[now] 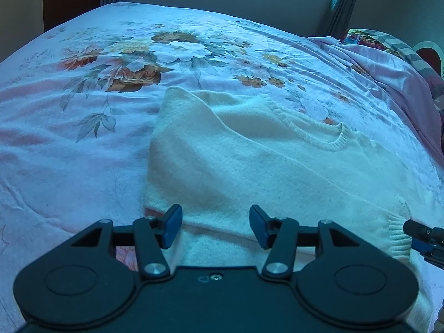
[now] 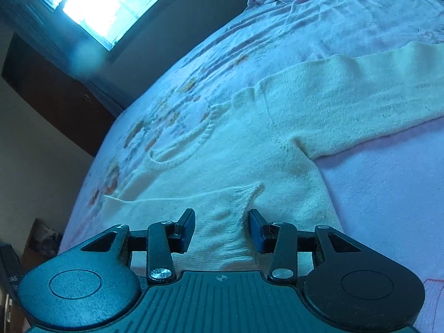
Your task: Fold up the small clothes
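Observation:
A cream knit sweater [image 1: 249,161] lies flat on the bed, neck away from me. One sleeve is folded across its body, with the ribbed cuff [image 1: 399,236] at the right. My left gripper [image 1: 216,226] is open above the sweater's near hem. In the right wrist view the sweater [image 2: 249,144] fills the middle, its other sleeve [image 2: 360,102] stretched out to the right. My right gripper [image 2: 221,230] is open, its jaws on either side of the folded sleeve's cuff [image 2: 236,222]. Its tip shows in the left wrist view [image 1: 416,229] beside the cuff.
The bed has a pink floral sheet [image 1: 97,83]. A bunched quilt and pillows [image 1: 388,63] lie at the far right. A wall and curtain [image 1: 341,2] stand behind the bed. A bright window [image 2: 102,2] and dark furniture [image 2: 55,94] are beyond the bed's edge.

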Demonstrator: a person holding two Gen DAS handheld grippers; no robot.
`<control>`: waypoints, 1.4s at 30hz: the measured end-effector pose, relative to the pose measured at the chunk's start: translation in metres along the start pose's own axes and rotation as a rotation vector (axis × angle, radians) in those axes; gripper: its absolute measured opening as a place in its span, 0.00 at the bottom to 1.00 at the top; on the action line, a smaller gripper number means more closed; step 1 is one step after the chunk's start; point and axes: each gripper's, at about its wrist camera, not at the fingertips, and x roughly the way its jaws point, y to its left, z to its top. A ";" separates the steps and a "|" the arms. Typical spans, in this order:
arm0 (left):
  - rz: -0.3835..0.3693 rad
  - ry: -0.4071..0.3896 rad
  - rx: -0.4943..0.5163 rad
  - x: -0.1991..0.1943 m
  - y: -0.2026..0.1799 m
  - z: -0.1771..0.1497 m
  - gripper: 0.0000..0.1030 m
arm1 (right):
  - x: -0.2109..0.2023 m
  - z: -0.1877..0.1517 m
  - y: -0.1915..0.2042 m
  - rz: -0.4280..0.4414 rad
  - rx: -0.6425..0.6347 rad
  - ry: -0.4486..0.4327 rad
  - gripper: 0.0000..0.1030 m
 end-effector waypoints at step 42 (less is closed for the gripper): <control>0.019 -0.023 -0.102 0.077 0.009 0.072 0.49 | 0.046 -0.018 0.027 -0.319 -0.481 0.005 0.04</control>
